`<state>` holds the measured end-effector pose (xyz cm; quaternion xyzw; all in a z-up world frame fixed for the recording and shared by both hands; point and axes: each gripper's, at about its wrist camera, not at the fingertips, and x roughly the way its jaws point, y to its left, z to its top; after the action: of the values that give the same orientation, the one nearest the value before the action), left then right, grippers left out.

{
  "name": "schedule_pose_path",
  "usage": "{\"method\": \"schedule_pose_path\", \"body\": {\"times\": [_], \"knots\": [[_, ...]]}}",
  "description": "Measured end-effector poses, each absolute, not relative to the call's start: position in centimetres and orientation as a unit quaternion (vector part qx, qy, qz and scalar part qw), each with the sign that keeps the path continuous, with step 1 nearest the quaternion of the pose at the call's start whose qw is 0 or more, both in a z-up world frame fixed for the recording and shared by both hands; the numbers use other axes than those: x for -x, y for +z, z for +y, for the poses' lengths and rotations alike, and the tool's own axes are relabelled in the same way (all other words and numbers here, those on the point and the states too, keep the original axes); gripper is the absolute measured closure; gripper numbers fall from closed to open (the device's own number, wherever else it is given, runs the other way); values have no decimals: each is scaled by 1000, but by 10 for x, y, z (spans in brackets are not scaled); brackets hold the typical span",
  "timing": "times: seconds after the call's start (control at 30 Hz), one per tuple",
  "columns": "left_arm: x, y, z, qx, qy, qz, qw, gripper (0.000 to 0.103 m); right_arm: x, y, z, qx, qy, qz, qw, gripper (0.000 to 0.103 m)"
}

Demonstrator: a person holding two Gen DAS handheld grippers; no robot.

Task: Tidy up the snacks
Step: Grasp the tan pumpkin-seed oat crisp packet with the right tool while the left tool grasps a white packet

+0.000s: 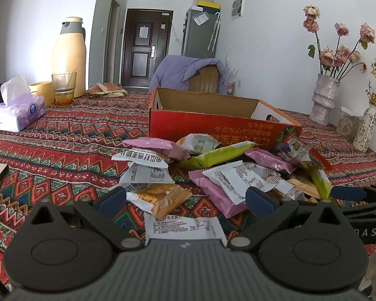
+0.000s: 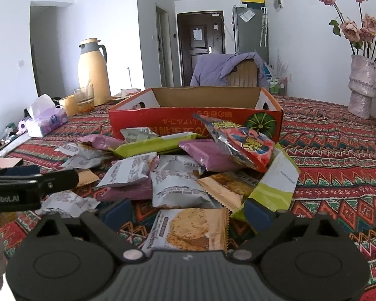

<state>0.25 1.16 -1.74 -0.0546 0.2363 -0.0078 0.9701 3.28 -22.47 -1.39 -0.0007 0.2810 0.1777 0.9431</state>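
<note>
While both grippers hover wide apart and empty, the right gripper (image 2: pixel 185 212) straddles a biscuit packet (image 2: pixel 188 228) at lower centre. Lower squarely, close on one packet only, then lift it into the red box (image 2: pixel 193 123) at centre; the left gripper (image 1: pixel 185 198) waits.

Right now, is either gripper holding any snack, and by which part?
Nothing is held. The left gripper and right gripper both stand open above the snack pile.
</note>
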Motion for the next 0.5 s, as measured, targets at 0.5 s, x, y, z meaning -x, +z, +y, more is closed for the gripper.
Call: {"method": "schedule_pose_path", "body": {"times": [0.5], "knots": [[-1,-21,18,62,-10,242,968,0,-23,-13,-217,11,182,295,938,24]]}}
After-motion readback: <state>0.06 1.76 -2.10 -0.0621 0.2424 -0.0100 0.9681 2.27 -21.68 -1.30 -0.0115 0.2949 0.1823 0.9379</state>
